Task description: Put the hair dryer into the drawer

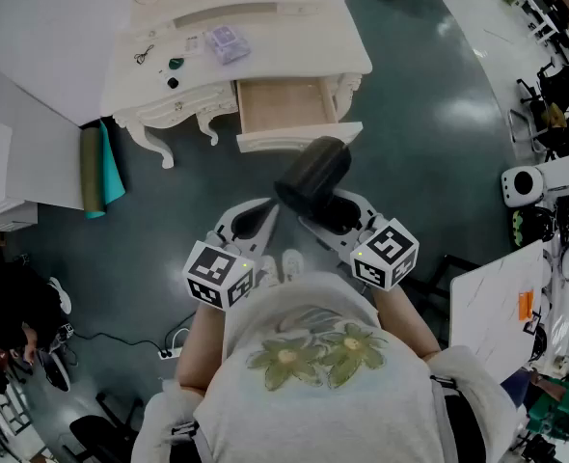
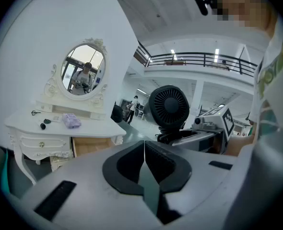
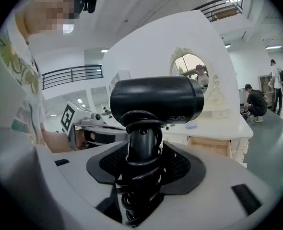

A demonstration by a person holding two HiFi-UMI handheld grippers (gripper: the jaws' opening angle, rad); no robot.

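Note:
A black hair dryer is held by its handle, with the cord coiled round it, in my right gripper, whose pads press on both sides. In the right gripper view the dryer stands upright between the jaws, its barrel lying crosswise. My left gripper hovers beside it, shut with nothing in it; its pads meet in the left gripper view, where the dryer's rear grille faces me. The wooden drawer of the white dressing table stands pulled open just beyond the dryer, and looks empty.
The white dressing table carries a purple packet and small dark items. An oval mirror stands on it. A rolled teal mat leans at the table's left. A white table is at the right.

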